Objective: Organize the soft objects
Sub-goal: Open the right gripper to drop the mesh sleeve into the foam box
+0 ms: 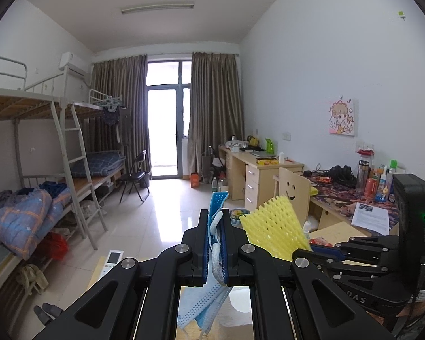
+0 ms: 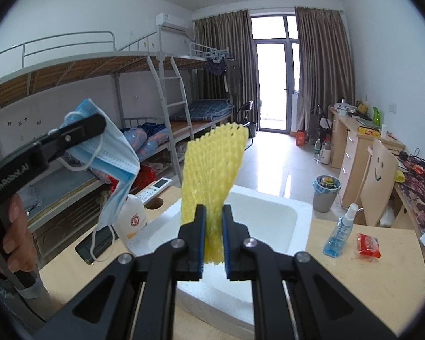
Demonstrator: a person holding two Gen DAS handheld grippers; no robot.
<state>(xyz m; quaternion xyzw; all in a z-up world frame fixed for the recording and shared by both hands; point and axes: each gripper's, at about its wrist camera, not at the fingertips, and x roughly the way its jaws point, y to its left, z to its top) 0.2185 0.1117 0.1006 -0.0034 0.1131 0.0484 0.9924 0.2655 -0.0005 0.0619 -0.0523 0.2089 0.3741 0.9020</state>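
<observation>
Right wrist: right gripper [image 2: 212,215] clamped on yellow foam net [image 2: 212,164], held above white foam box [image 2: 269,221] on tabletop [image 2: 368,277]. Left gripper [image 2: 99,126] pinches blue mask [image 2: 113,153] (straps dangling), up left of box.

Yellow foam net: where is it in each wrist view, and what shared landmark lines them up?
Left wrist: the yellow foam net sits right of centre, low, clamped by the right gripper reaching in from the right, beside the blue face mask.
Right wrist: the net stands upright at centre, pinched at its base, over the white foam box.
Shared landmark: the balcony door between the brown curtains.
</observation>
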